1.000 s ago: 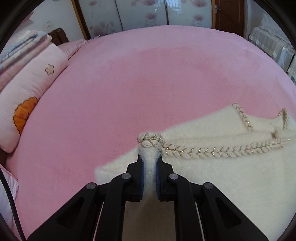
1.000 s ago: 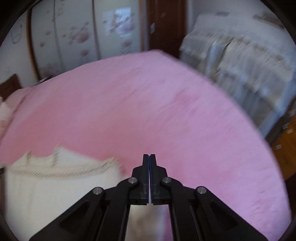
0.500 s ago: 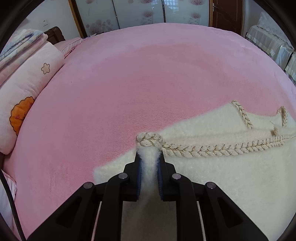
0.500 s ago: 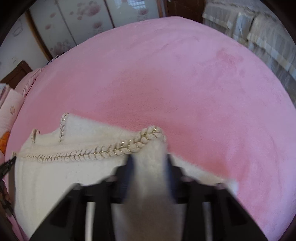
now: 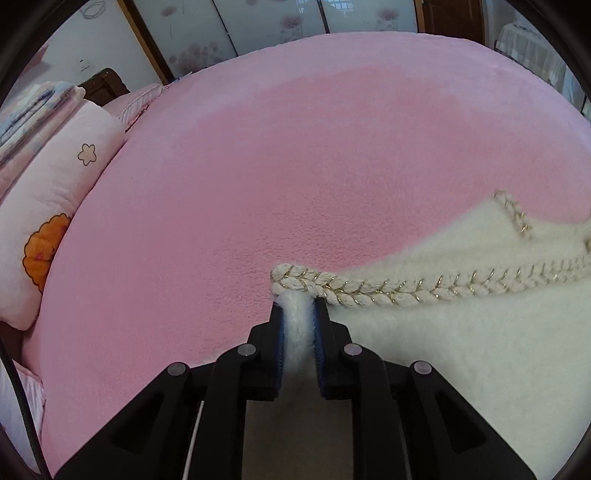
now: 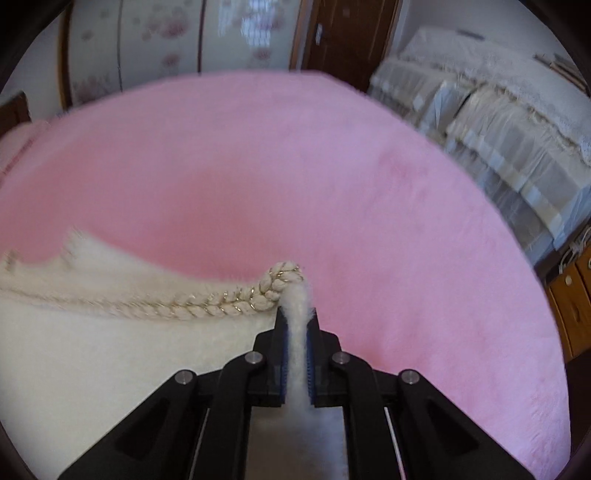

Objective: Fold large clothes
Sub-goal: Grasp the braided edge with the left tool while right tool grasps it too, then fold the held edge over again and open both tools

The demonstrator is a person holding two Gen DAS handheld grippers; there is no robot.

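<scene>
A fluffy cream garment (image 5: 461,332) with a braided gold-flecked trim (image 5: 369,290) lies on a pink bed cover (image 5: 295,166). My left gripper (image 5: 298,314) is shut on the garment's left corner, right below the end of the trim. In the right wrist view the garment (image 6: 92,350) spreads to the left. My right gripper (image 6: 297,317) is shut on its right corner, beside the other end of the trim (image 6: 221,301). The trimmed edge runs between the two grippers.
Pink pillows with an orange flower print (image 5: 48,206) and folded bedding are stacked at the left. A second bed with a pale cover (image 6: 498,122) stands at the right, with a wooden cabinet (image 6: 572,295) below it. Sliding wardrobe doors (image 5: 277,26) line the far wall.
My right gripper, shut and empty a second ago, has closed on the garment's right corner. My left gripper has kept its hold and shifted slightly forward.
</scene>
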